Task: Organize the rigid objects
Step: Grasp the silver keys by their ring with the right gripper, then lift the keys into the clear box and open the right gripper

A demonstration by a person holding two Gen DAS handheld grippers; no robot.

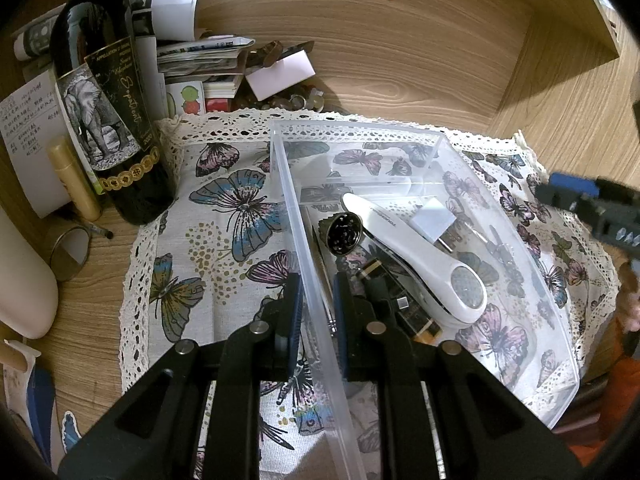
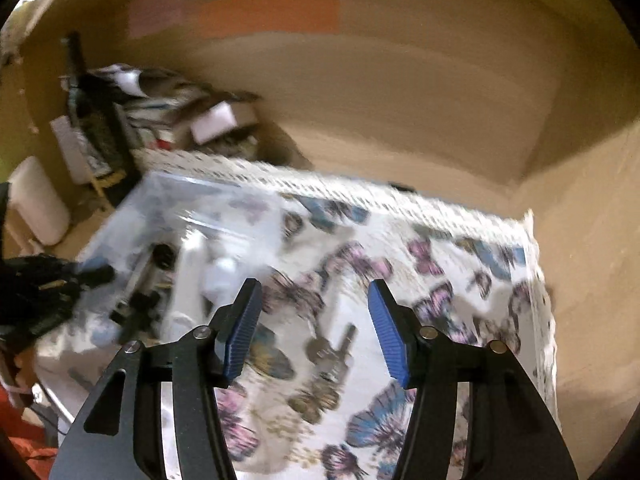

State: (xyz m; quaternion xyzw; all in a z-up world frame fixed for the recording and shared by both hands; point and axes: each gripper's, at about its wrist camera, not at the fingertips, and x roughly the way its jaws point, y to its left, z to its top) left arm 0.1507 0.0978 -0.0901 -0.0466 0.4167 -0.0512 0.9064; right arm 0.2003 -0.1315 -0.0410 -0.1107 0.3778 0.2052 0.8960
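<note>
The left gripper [image 1: 316,300] is clamped on the near side wall of a clear plastic organizer box [image 1: 500,216], one blue ribbed pad outside the wall and one inside, so the box lies directly ahead of it on a butterfly-print cloth [image 1: 224,208] with a lace edge; the box is thin-walled, translucent and rectangular, with a clear divider across its far part. Inside it, just beyond the inner pad, lie a long white plastic device [image 1: 416,256] with a rounded grey-dotted end, a small round black perforated piece [image 1: 344,232] with a metal rim, a white plug adapter [image 1: 434,222] and a dark rectangular item with gold ends [image 1: 396,300], all close together. The right gripper [image 2: 314,320] hovers over bare cloth to the right of the box with its blue ribbed pads spread apart and nothing between them; its view is motion-blurred, and below the pads some metal keys [image 2: 326,354] lie on the cloth. To the left of the cloth stands a dark glass wine bottle [image 1: 100,92] with an elephant label, beside a stack of papers [image 1: 200,60] on the wood-grain desk [image 1: 400,60].
</note>
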